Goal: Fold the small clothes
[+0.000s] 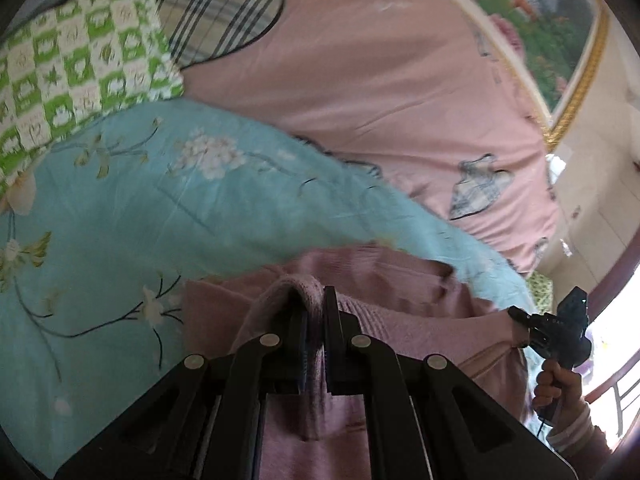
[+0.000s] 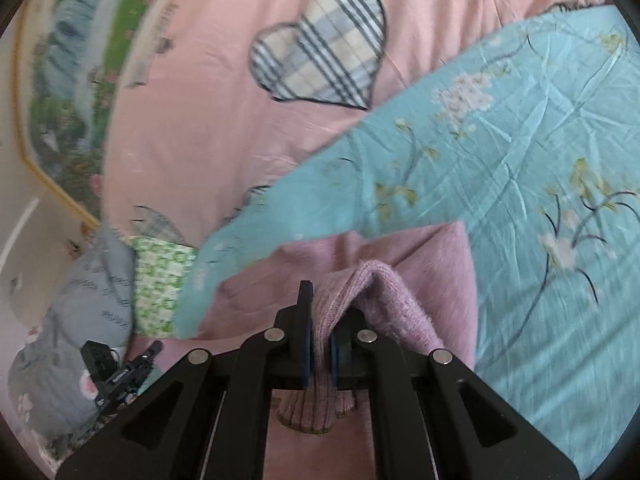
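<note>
A pink knit sweater (image 1: pixel 420 312) hangs stretched between both tools above a teal floral quilt (image 1: pixel 140 208) on the bed. The left tool (image 1: pixel 316 300) is clamped on one bunched ribbed edge, the right tool (image 2: pixel 320 304) on another. Both point downward. A hand (image 1: pixel 556 384) grips the right tool's handle.
</note>
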`<move>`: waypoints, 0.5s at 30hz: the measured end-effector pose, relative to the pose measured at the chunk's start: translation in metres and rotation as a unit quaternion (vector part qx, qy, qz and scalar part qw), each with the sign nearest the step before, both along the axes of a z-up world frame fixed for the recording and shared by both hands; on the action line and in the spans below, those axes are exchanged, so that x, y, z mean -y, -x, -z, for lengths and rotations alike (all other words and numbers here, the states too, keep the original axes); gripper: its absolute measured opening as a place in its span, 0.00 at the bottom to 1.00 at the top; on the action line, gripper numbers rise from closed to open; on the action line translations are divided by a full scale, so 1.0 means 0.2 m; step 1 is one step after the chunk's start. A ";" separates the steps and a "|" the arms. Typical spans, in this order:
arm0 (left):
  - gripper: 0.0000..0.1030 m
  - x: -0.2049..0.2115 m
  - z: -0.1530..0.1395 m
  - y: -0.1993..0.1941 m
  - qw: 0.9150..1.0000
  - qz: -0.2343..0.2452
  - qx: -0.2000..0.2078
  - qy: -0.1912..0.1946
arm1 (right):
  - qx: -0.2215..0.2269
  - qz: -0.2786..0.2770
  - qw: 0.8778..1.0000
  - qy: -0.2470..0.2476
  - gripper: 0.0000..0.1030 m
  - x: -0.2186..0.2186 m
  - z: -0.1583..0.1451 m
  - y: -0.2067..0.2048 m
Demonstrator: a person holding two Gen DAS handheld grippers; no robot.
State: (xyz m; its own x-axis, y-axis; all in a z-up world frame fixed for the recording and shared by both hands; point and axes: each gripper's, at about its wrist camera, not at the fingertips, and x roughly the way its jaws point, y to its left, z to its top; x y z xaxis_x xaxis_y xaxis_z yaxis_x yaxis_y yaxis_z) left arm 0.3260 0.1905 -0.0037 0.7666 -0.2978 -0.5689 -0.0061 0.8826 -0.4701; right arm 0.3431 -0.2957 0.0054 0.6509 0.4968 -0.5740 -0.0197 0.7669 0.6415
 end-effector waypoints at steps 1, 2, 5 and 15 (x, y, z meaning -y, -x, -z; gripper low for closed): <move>0.04 0.00 0.03 -0.04 1.000 -0.004 -0.008 -0.006 | -0.008 0.005 1.000 0.007 0.08 0.00 0.03 -0.03; 0.04 0.00 0.07 -0.07 1.000 -0.006 -0.017 -0.011 | -0.015 0.009 1.000 0.012 0.08 0.00 0.07 -0.05; 0.05 -0.01 0.15 -0.14 0.999 -0.014 -0.045 -0.022 | -0.027 0.018 0.999 0.009 0.09 0.01 0.14 -0.11; 0.58 -0.06 -0.02 0.06 0.998 0.009 -0.035 -0.052 | -0.021 0.019 0.998 -0.065 0.18 0.12 0.05 -0.03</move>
